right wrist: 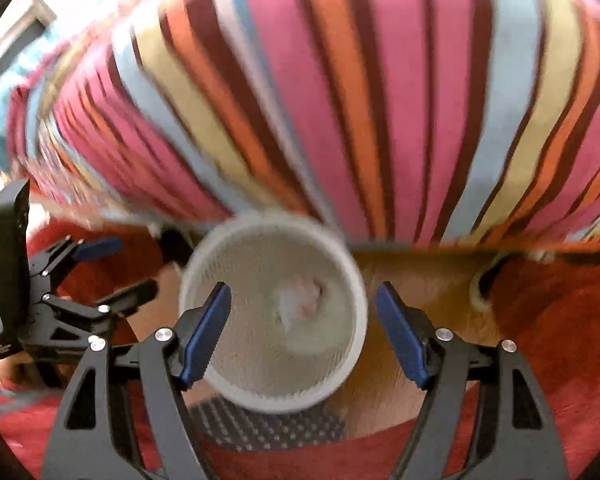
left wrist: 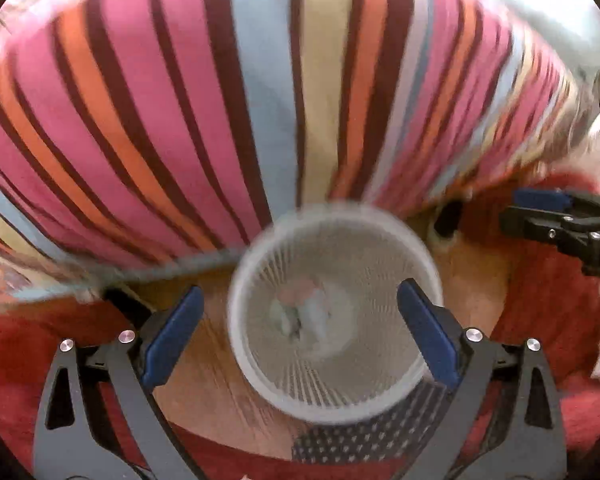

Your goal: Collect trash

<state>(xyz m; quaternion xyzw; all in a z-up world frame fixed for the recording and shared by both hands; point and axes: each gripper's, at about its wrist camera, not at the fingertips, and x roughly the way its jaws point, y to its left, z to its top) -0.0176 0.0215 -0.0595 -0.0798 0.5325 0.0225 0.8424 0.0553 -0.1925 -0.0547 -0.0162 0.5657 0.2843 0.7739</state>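
Two views: we see the same white mesh bin (left wrist: 334,308) from both wrists, and both pictures are motion-blurred.
Left wrist view only: our right claw (left wrist: 540,216) enters at the right edge of the frame, side-on; we cannot tell from here how its jaws stand.
Right wrist view only: our left claw (right wrist: 116,268) shows at the left edge with its two fingers spread apart, and a black handle part stands upright above it at far left.
Bin: it sits low in the centre of each frame, seen from above, on a wooden floor (left wrist: 204,376), just in front of a striped bed cover (left wrist: 220,100) that fills the upper part of both views.
Trash: pale crumpled scraps (left wrist: 300,316) lie at the bottom of the bin, pinkish and whitish, too blurred for us to name.
Left claw pose: our left claw (left wrist: 300,332) points down over the bin, blue pads wide apart, nothing between them; its right pad overlaps the bin's rim in the picture.
Right claw pose: our right claw (right wrist: 300,332) also aims down at the bin, jaws wide and holding nothing, its left pad over the bin's mouth.
Around the bin: red rug (right wrist: 560,320) on both sides, and a dark star-patterned piece (left wrist: 364,440) just below the bin.
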